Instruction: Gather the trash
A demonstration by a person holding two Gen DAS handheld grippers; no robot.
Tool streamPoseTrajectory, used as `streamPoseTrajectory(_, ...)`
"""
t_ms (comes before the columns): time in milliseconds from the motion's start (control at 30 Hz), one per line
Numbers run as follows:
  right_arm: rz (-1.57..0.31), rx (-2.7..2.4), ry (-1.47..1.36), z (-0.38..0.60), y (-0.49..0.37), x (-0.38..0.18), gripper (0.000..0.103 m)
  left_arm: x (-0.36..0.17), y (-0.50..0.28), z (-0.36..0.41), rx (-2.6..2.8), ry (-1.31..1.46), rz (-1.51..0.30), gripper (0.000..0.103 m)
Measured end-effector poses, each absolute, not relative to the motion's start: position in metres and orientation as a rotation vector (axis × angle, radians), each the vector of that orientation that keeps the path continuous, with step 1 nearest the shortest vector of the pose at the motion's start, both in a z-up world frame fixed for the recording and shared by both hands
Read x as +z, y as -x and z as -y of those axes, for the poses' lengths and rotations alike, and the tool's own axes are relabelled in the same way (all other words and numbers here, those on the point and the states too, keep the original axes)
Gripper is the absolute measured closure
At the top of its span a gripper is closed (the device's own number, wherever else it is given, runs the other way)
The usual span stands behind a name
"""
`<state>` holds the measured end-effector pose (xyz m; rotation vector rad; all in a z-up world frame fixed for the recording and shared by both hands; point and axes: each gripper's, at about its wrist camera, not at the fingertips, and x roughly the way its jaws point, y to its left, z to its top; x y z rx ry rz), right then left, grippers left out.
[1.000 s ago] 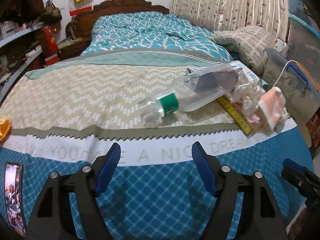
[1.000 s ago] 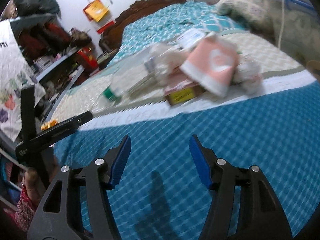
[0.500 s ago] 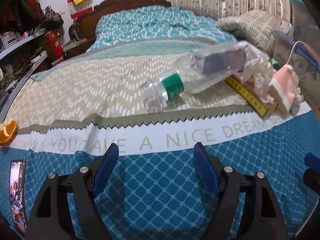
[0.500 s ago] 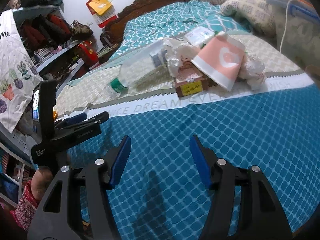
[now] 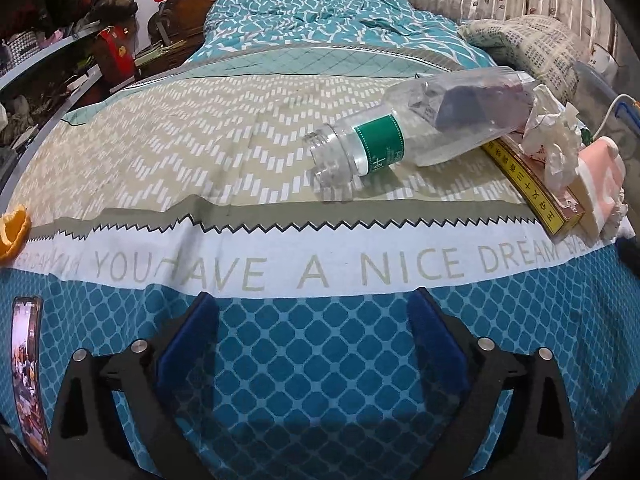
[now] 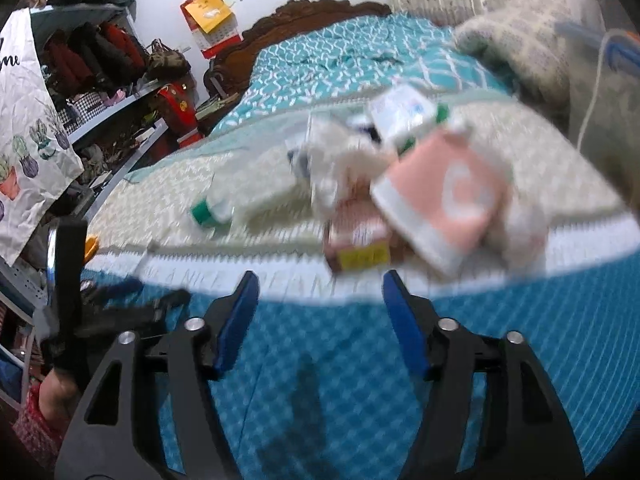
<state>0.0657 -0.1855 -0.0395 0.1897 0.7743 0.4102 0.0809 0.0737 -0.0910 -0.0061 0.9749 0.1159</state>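
Left gripper (image 5: 312,312) hangs over the teal-patterned bed cover (image 5: 320,360), jaws opening wide with nothing between them; the capless clear plastic bottle (image 5: 416,132) lies on its side at about one o'clock from it, its base resting on a long yellow-edged box (image 5: 528,184). Crumpled white paper (image 5: 556,136) and a pink-and-white paper cup (image 5: 604,184) sit on and against that box at two o'clock, and an orange peel (image 5: 14,232) lies at ten o'clock. Right gripper (image 6: 320,292), jaws also opening and empty, faces the same blurred pile at twelve to one o'clock.
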Motion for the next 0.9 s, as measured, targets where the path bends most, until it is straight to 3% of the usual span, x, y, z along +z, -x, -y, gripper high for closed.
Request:
streamPoseTrajectory(167, -0.701, 0.389, -0.079, 0.172, -0.098, -0.021, 0.025, -0.091, -0.085, -0.074, 0.118, 0.008, -0.979, 0.008)
streamPoseTrajectory(467, -0.736, 0.351, 0.087, 0.148, -0.146, -0.036, 0.026, -0.091, -0.088, -0.074, 0.121, 0.010, -0.987, 0.007)
streamPoseTrajectory(533, -0.741, 0.345, 0.107, 0.147, -0.152, -0.040, 0.049, -0.091, -0.087, -0.074, 0.122, 0.009, -0.987, 0.007)
streamPoseTrajectory(600, -0.751, 0.368, 0.095, 0.148, -0.153, -0.041, 0.064, -0.091, -0.087, -0.075, 0.125, 0.010, -0.990, 0.008)
streamPoseTrajectory(633, -0.744, 0.380, 0.079, 0.149, -0.150, -0.040, 0.079, -0.091, -0.086, -0.075, 0.127, 0.012, -0.993, 0.008)
streamPoseTrajectory(900, -0.749, 0.567, 0.007, 0.139, -0.094, -0.035, 0.076, -0.087, -0.075, -0.085, 0.148, 0.042, -1.070, 0.009)
